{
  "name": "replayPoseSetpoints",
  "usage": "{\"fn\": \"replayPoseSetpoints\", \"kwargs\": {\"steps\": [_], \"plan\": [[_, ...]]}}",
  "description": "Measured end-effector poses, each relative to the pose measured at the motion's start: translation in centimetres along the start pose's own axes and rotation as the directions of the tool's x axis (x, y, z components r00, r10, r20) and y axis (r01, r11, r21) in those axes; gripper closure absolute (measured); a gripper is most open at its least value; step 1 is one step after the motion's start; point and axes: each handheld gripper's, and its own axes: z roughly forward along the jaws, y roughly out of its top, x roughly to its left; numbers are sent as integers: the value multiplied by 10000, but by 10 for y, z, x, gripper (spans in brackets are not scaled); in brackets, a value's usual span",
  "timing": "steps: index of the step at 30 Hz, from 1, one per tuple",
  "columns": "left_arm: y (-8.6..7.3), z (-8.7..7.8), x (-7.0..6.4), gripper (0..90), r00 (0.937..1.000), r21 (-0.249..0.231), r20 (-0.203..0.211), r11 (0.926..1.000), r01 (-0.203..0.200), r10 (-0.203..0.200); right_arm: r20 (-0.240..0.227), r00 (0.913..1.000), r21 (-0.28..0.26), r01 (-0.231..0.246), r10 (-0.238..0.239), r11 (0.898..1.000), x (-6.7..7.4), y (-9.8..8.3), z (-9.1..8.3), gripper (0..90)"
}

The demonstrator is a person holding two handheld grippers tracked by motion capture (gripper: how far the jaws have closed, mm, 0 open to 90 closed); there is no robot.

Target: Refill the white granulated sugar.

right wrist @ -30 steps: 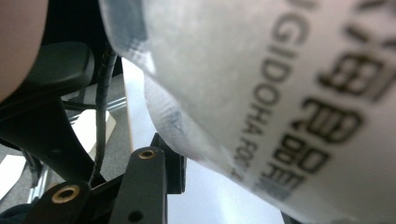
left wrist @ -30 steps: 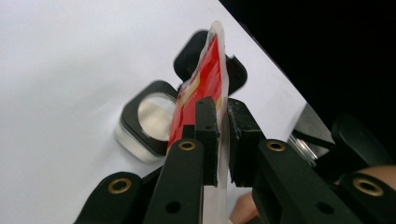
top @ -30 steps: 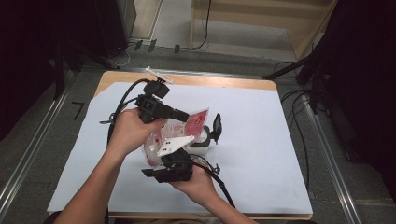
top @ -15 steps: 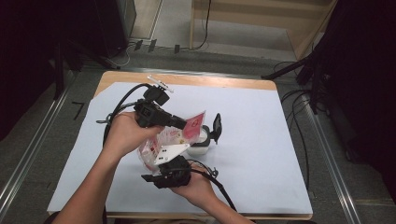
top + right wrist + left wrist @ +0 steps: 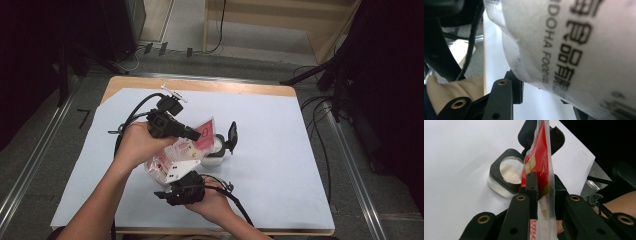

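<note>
Above table: pouch [image 5: 184, 150] tilted, top toward jar [image 5: 216, 150]; both claws [image 5: 192, 134] [image 5: 172, 172] clamping it.

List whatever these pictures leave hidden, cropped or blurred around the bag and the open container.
- High view: the bag's lower part is covered by the left hand and the right claw's grey plate.
- Left gripper view: the container's right side sits behind the edge-on bag; the lid is partly hidden too.
- Right gripper view: the bag's print is blurred and cropped; its right jaw hides beneath the bag.
</note>
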Motion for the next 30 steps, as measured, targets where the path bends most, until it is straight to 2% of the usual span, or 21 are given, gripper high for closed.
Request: {"fn": "replayPoseSetpoints", "kwargs": {"steps": [1, 6, 12, 23, 26, 30], "plan": [[0, 1, 1, 818, 9999, 21, 20, 9999, 98, -98, -29, 10000, 69, 57, -57, 10000, 0, -1, 0, 633], [-1, 2, 3, 838, 10000, 77, -29, 10000, 62, -62, -33, 9999, 134, 123, -122, 9998, -1, -5, 2, 631], [-5, 1, 9, 865, 9990, 39, -49, 9990, 438, -438, -158, 9998, 223, 126, -123, 9997, -3, -9, 5, 628], [-6, -2, 9, 896, 9993, 69, -106, 9994, 349, -349, -85, 9999, 444, 140, -137, 9989, -6, -12, 8, 622], [-6, -5, 7, 894, 9993, -53, -125, 9993, 364, -364, -83, 9999, 416, 133, -130, 9990, -7, -12, 7, 620], [-5, -15, 4, 893, 9996, -334, -212, 9993, 163, -170, -113, 9999, 253, 4, -1, 9997, -9, -9, 3, 618]]}}
